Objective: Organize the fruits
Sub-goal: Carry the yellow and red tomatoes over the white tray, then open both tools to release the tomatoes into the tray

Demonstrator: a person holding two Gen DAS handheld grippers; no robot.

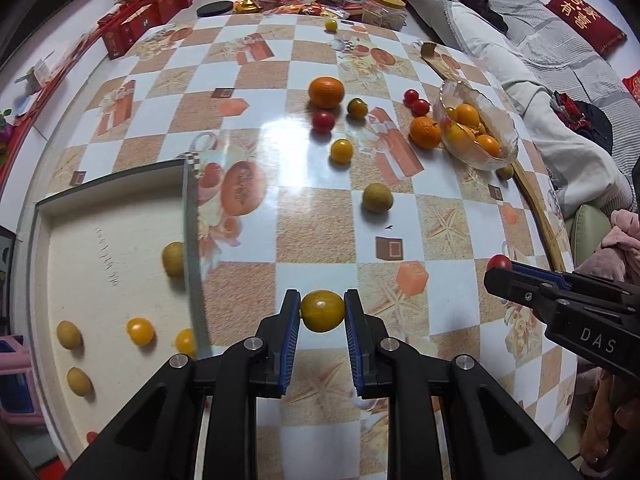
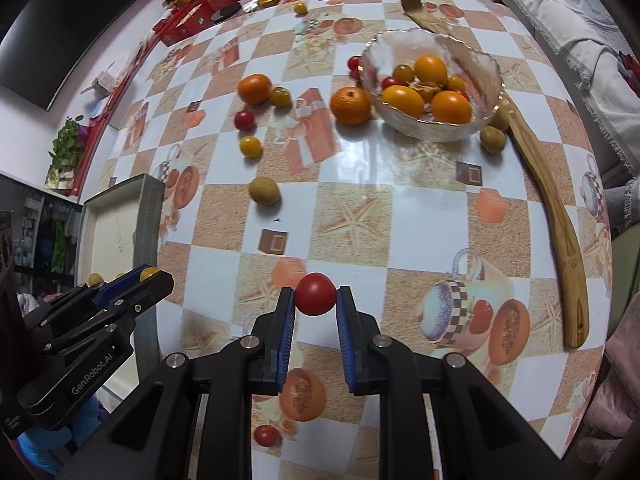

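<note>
My left gripper (image 1: 322,309) is shut on a yellow-green fruit (image 1: 322,311), held above the table beside the box lid's right wall. My right gripper (image 2: 315,294) is shut on a red cherry tomato (image 2: 315,294) over the table's near part. It also shows in the left wrist view (image 1: 500,266). The white box lid (image 1: 112,216) on the left holds several small yellow and greenish fruits (image 1: 140,331). A glass bowl (image 2: 472,128) at the right holds orange and yellow fruits. Loose fruits lie on the table: oranges (image 2: 350,105), red tomatoes (image 2: 244,119), a brown longan (image 2: 264,190).
A wooden spatula (image 2: 560,224) lies along the table's right edge. Red gift boxes (image 1: 136,24), snack bags and a jar crowd the far end. A sofa with cushions (image 1: 560,60) runs along the right.
</note>
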